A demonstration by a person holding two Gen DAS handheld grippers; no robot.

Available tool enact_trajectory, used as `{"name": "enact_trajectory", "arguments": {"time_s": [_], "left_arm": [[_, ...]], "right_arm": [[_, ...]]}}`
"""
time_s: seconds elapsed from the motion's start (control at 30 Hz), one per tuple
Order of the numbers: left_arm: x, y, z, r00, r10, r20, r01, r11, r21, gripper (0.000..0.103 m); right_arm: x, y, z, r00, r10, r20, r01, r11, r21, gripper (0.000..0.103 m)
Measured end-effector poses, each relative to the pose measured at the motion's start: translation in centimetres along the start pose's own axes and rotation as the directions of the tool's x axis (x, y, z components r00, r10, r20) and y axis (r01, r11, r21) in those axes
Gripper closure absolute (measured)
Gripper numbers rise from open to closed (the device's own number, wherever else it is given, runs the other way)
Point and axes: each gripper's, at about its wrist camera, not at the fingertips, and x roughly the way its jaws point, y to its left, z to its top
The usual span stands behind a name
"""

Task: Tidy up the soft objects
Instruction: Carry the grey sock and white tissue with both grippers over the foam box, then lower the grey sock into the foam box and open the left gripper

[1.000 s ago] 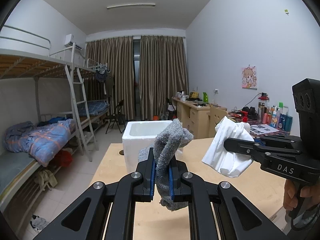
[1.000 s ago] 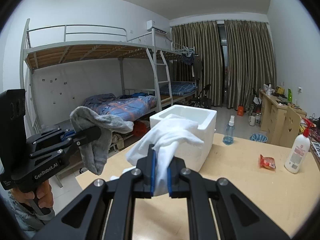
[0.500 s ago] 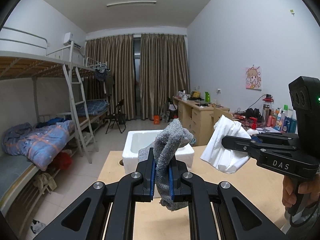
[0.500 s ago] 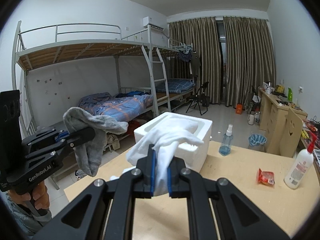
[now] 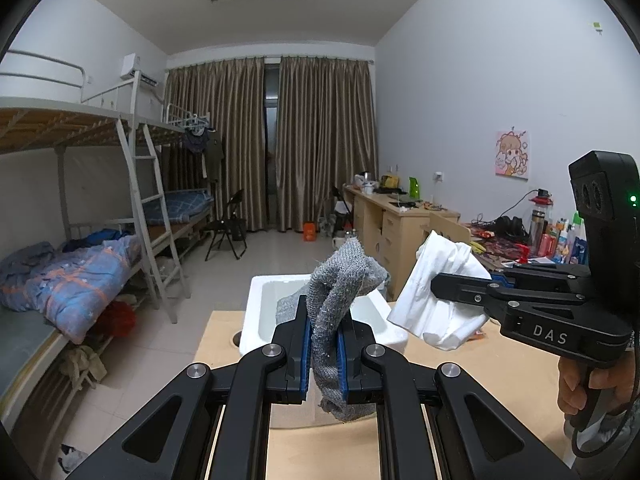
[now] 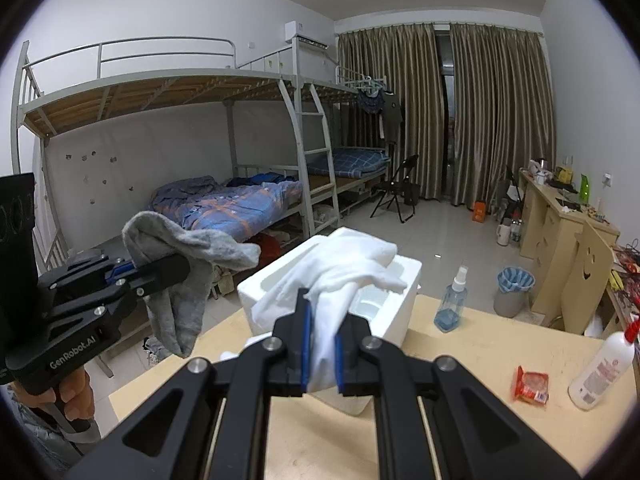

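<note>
My left gripper [image 5: 323,354] is shut on a grey knitted sock [image 5: 340,284] that droops over and below its blue pads. Seen from the right wrist view, that sock [image 6: 180,276] hangs from the left gripper [image 6: 172,270] at the left. My right gripper [image 6: 322,354] is shut on a white cloth [image 6: 344,276]; in the left wrist view the cloth [image 5: 436,300] dangles from the right gripper [image 5: 440,280] at the right. An open white foam box [image 5: 260,308] stands on the wooden table [image 5: 320,452] just beyond both grippers, its box rim [image 6: 408,276] showing behind the white cloth.
On the table to the right lie a blue spray bottle [image 6: 452,304], a red snack packet [image 6: 530,386] and a white pump bottle [image 6: 600,372]. Bunk beds [image 6: 224,204] line the left wall. A desk [image 5: 396,220] with clutter runs along the right wall. A hand [image 5: 580,384] grips the right handle.
Both grippers have risen and pulled back from the foam box with their cloths still clamped. The box now looks smaller and lower in both views.
</note>
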Motion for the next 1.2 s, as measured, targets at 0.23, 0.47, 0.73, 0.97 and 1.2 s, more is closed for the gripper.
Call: {"name": "enact_trajectory", "arguments": {"time_s": [0.23,0.47,0.73,0.97,1.2], "left_arm": [[3.4,1.0,1.4,1.000,-0.004,-0.021,0.004,1.000,-0.003,0.092],[6.4,1.7,2.4,0.999,-0.009,-0.038,0.009,1.000,-0.004,0.092],[9.3,2.8,2.6,0.998,-0.008,-0.066,0.008,1.000,-0.013,0.092],[11.8,3.1,2.7,0.995,-0.015,-0.095,0.014,1.000,-0.016,0.092],[15.1,3.2,2.2,0.987,-0.037,-0.156,0.033,0.999,-0.027,0.092]], "right_arm": [[1.8,-0.6,0.8,1.000,-0.004,-0.008,0.004,1.000,-0.009,0.091],[3.7,-1.4,1.1,1.000,0.010,-0.020,-0.010,1.000,-0.004,0.091],[5.7,-2.2,1.4,0.999,0.022,-0.040,-0.021,1.000,0.014,0.091],[7.0,-2.8,1.9,0.998,0.029,-0.052,-0.028,0.999,0.018,0.091],[7.9,-3.4,2.1,0.997,0.032,-0.077,-0.029,0.999,0.029,0.091]]}}
